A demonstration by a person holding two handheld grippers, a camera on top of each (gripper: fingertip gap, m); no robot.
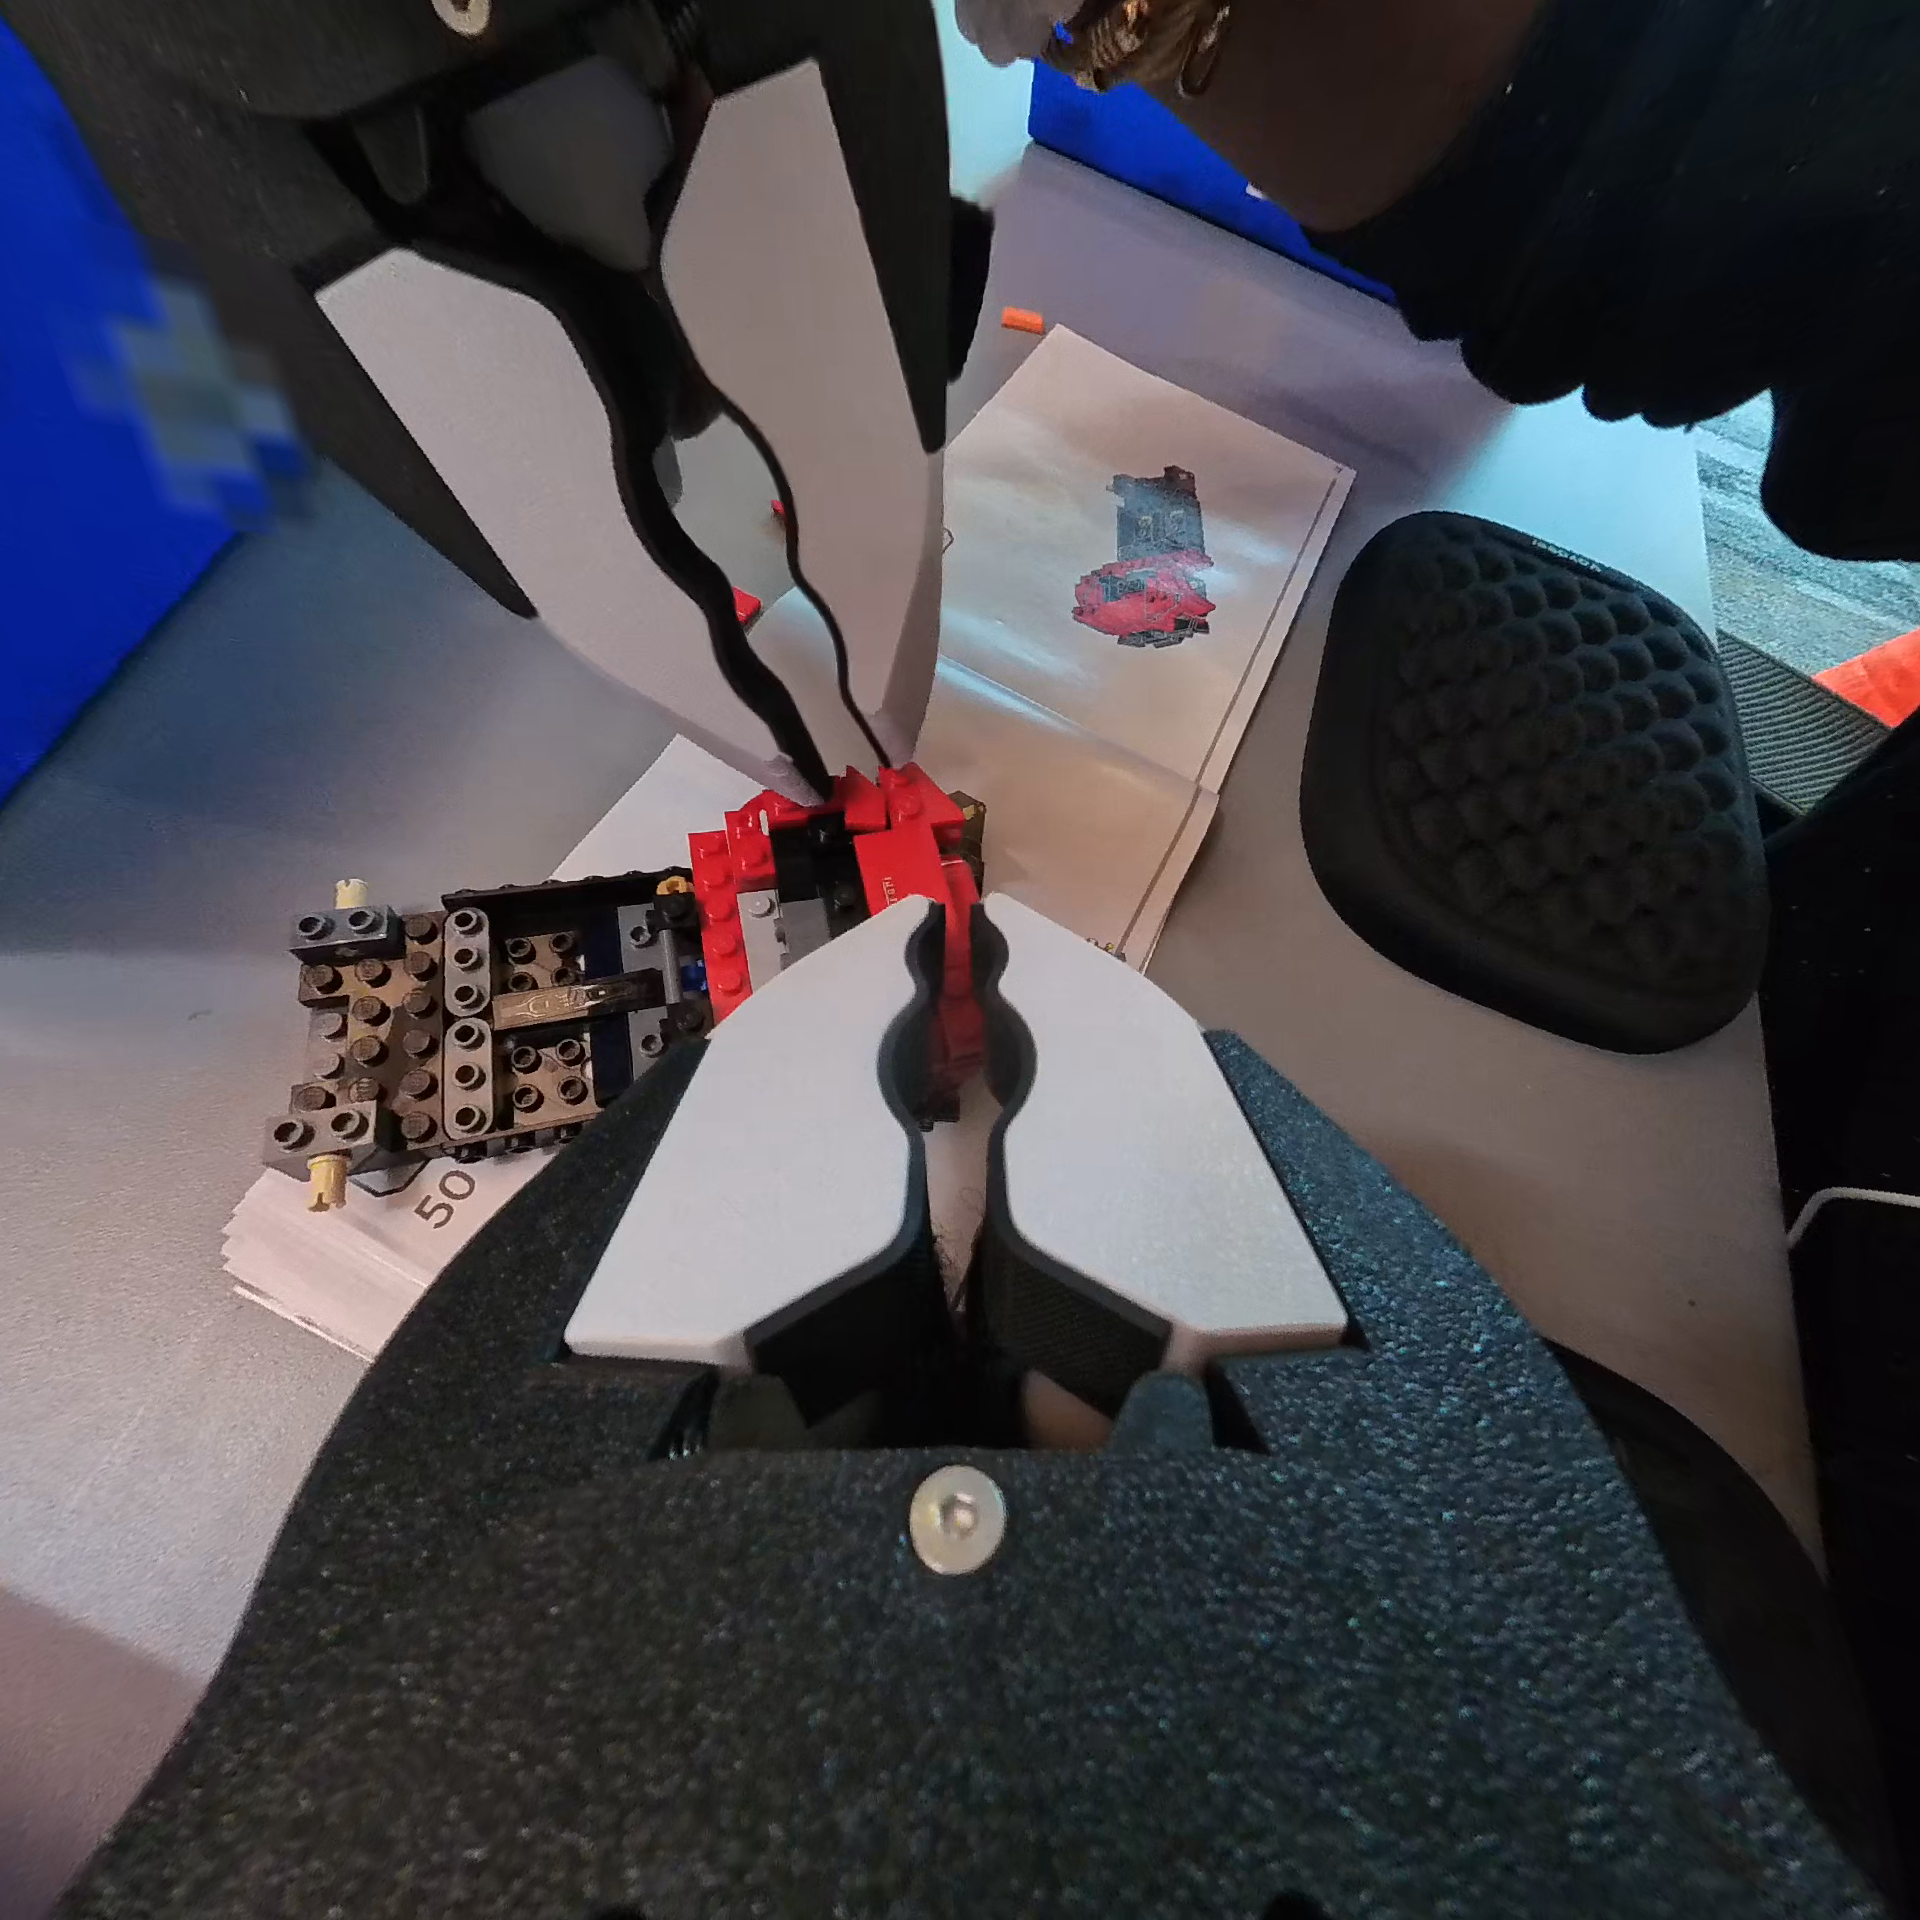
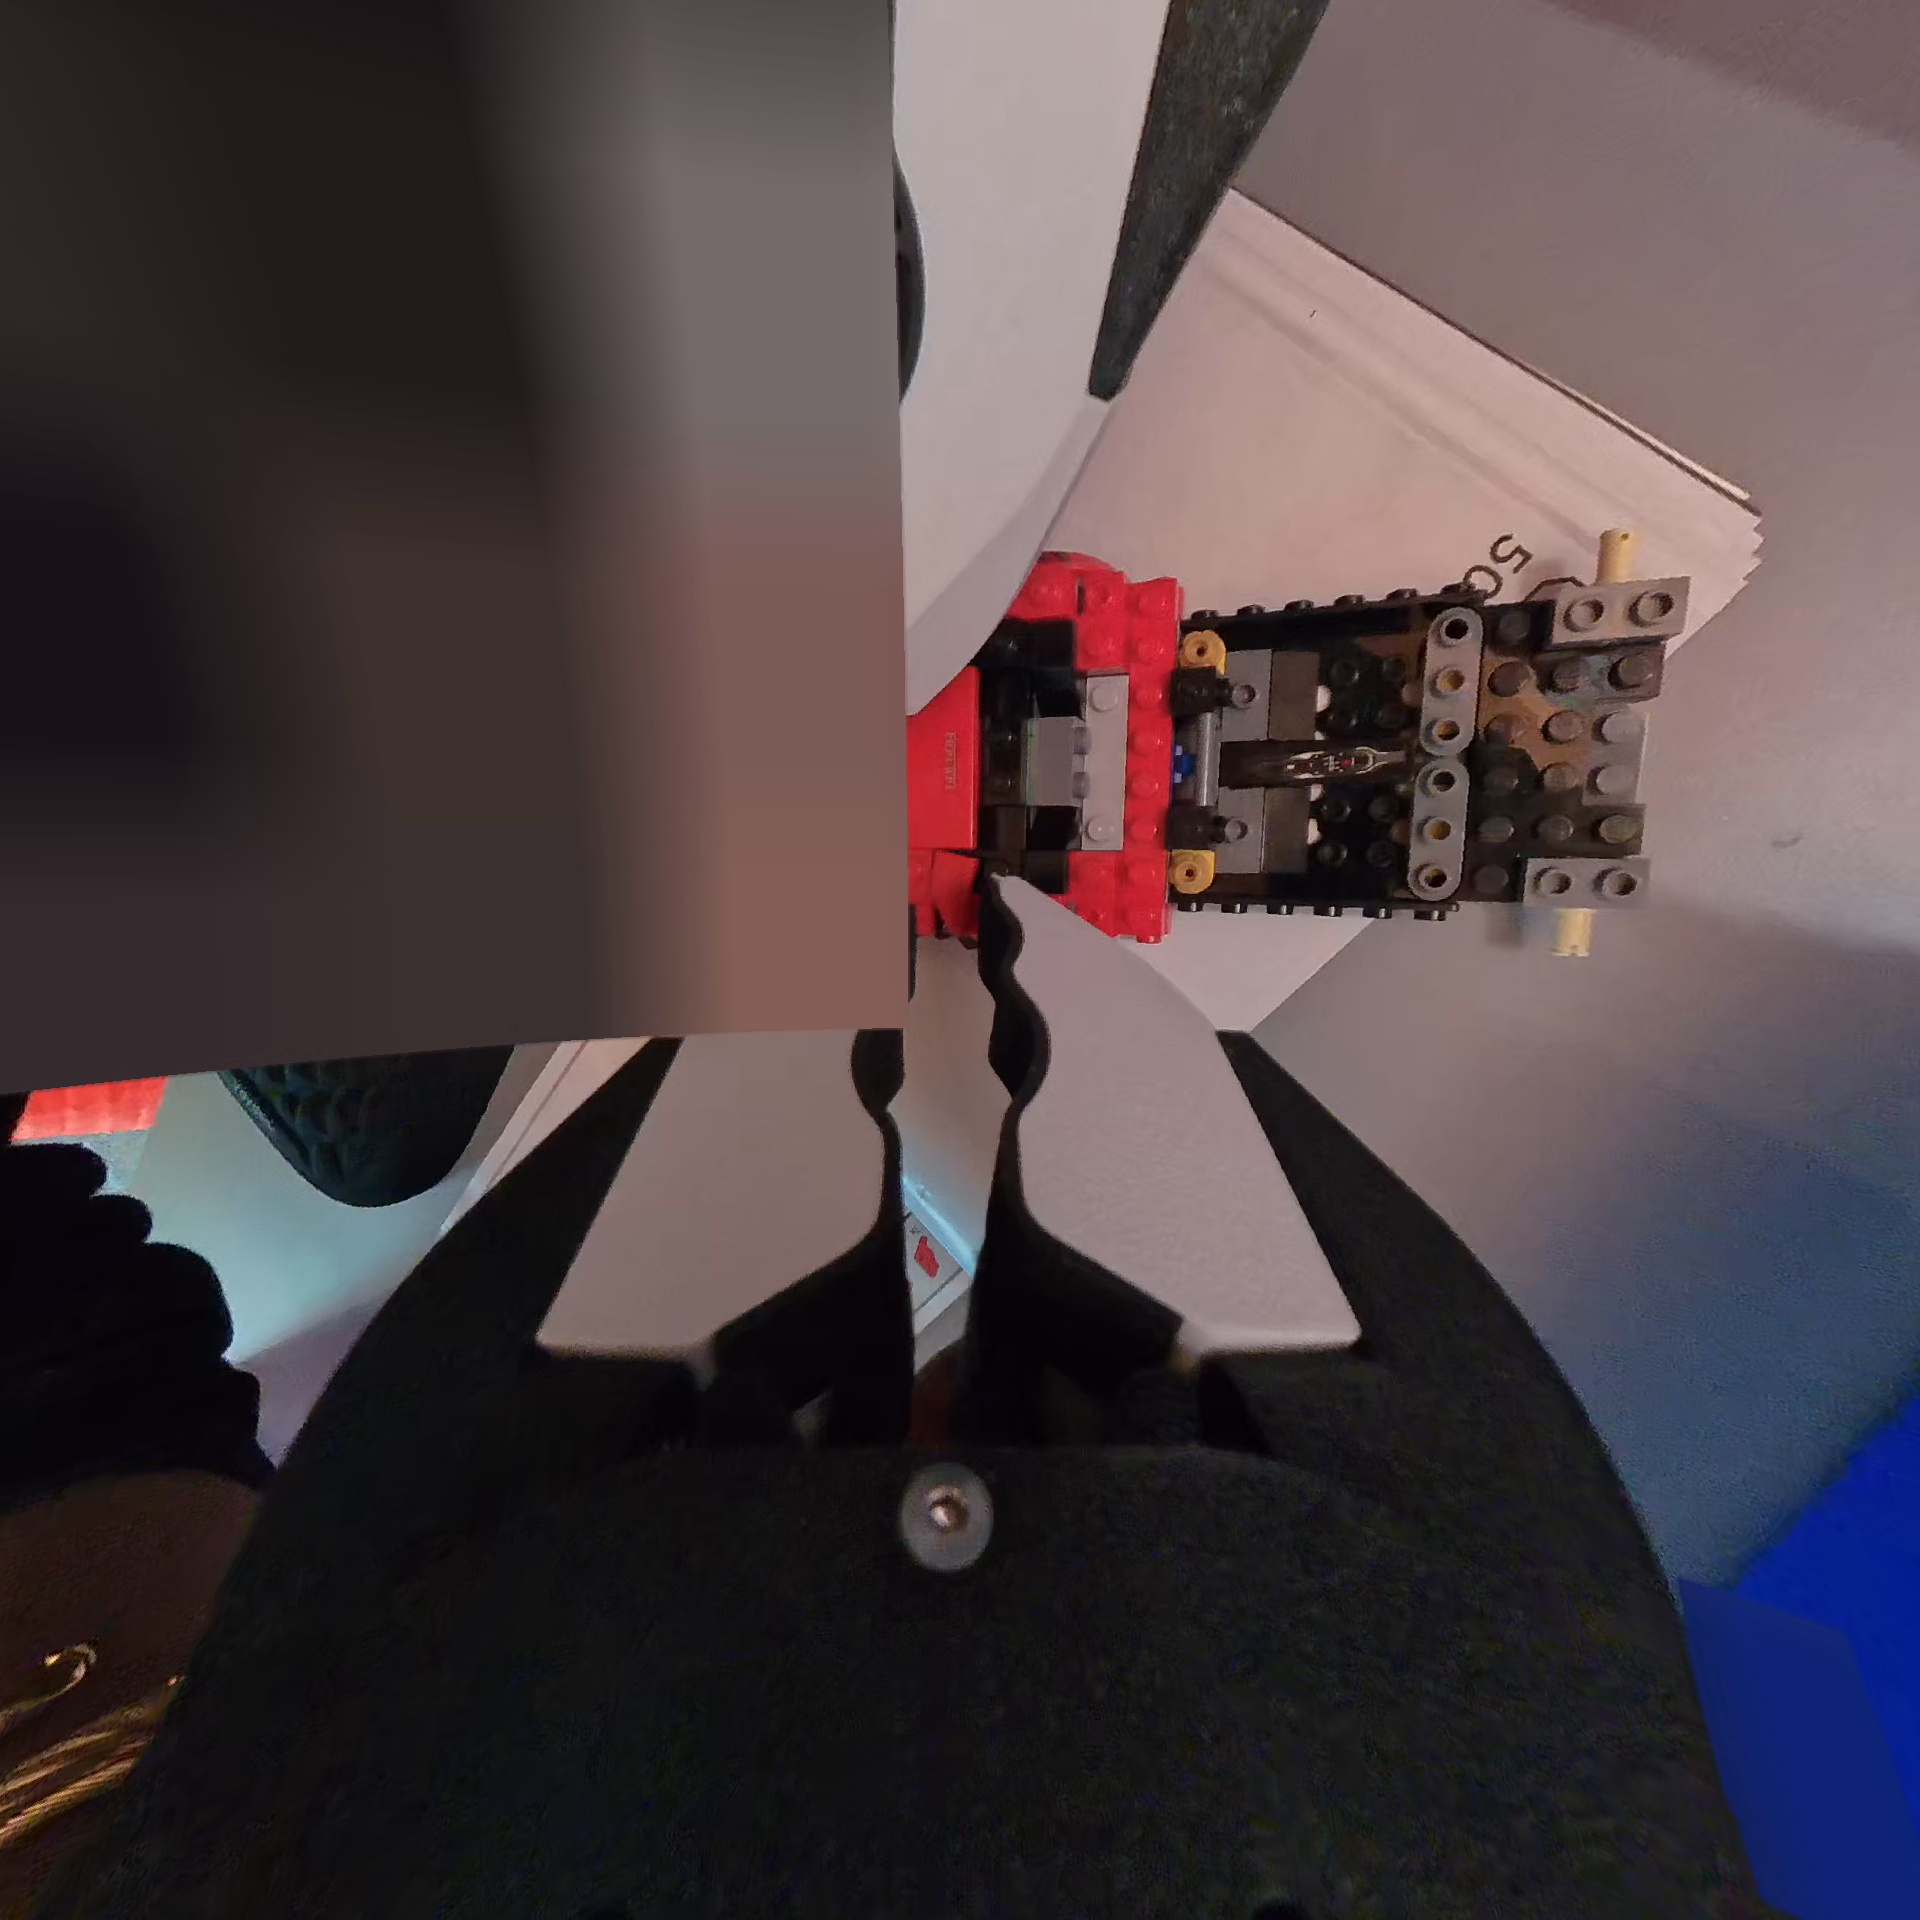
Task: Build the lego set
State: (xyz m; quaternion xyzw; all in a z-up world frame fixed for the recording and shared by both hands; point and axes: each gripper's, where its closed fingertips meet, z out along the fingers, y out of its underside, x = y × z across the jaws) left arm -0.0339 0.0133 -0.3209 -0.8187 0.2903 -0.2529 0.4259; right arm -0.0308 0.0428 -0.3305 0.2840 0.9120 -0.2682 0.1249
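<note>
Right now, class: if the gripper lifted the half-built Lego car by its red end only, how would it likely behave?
The Lego car would probably feel stiff but fragile: it is many small clipped bricks, so pieces might pop off. Its long black chassis sticks out past the left gripper, so it may sag or tip. No wheels are fitted, so rolling seems unlikely.

printed number on the corner of the instruction booklet (image 1: 343, 1236) beneath the lego car (image 1: 623, 987). small lettering on its red panel, too small to read.

Black dimpled pad (image 1: 1532, 779) on grey table (image 1: 260, 748), blue wall (image 1: 62, 416) behind
</note>
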